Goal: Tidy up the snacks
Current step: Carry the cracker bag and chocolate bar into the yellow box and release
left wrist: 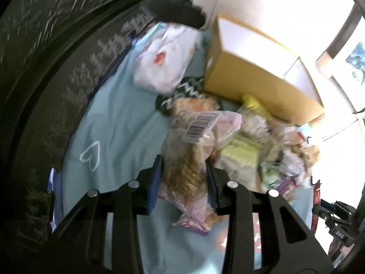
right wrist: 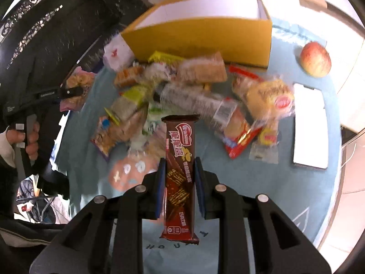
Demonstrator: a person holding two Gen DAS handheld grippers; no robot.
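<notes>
I am gripping a clear bag of pastry (left wrist: 191, 159) with my left gripper (left wrist: 184, 178); its blue-padded fingers (left wrist: 155, 182) are pressing in on both sides of the bag, which is carrying a barcode label near its top. The bag is hanging above the light blue cloth (left wrist: 114, 123) that is covering the surface.

My right gripper (right wrist: 179, 182) is clamping a brown chocolate wafer bar (right wrist: 180, 159), the fingers (right wrist: 160, 182) closing narrowly on its long edges. The bar is standing lengthwise between them, its far end pointing toward the heap of snacks (right wrist: 173, 96).

That heap is lying on the cloth just in front of the yellow cardboard box (right wrist: 205, 38), which is sitting open at the back of the surface with its white inside showing. In the left view the same box (left wrist: 251, 77) is sitting to the right of a white packet with a red mark (left wrist: 164, 59).

A round bun in a clear wrapper with a red seal (right wrist: 271, 100) is resting at the right edge of the heap. An apple (right wrist: 316, 59) is sitting well apart, right of the box, and a white flat slab (right wrist: 310, 127) is lying near the cloth's right edge.

My left hand (right wrist: 29, 137) is showing at the far left of the right view, wrapped around the other gripper's handle.
</notes>
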